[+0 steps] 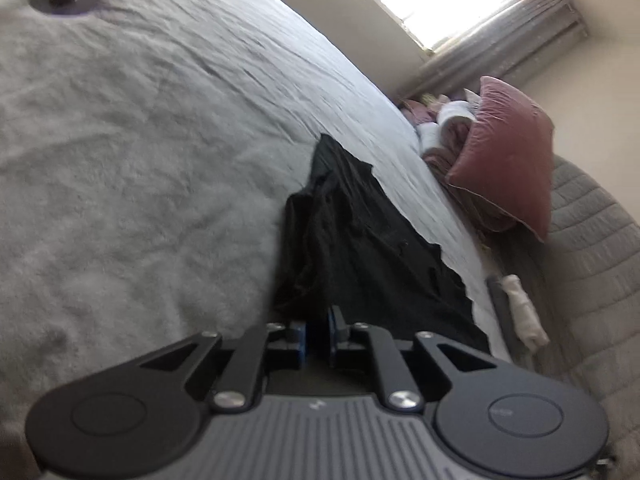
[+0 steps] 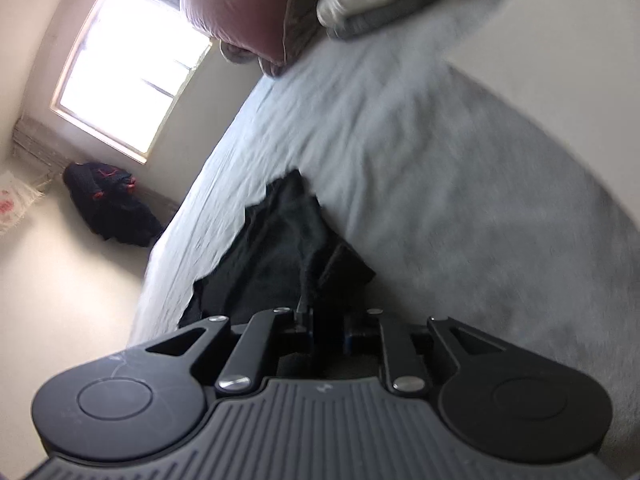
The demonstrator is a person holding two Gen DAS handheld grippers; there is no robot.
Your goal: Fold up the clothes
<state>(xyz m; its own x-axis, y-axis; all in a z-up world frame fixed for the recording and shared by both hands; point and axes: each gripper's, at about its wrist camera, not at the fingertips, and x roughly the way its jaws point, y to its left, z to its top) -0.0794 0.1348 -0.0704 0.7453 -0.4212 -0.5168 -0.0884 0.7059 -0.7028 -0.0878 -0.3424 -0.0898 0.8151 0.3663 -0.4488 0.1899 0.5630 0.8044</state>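
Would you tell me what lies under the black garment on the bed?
The black garment rests on the grey bedcover, which shows all around it. Whatever lies directly beneath its bunched folds is covered and cannot be seen.

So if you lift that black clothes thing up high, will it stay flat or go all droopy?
Probably droopy. The black garment lies in soft wrinkles and folds on the grey bed cover, so it looks thin and floppy. It hangs creased from the left gripper and right gripper, so it likely sags between them.
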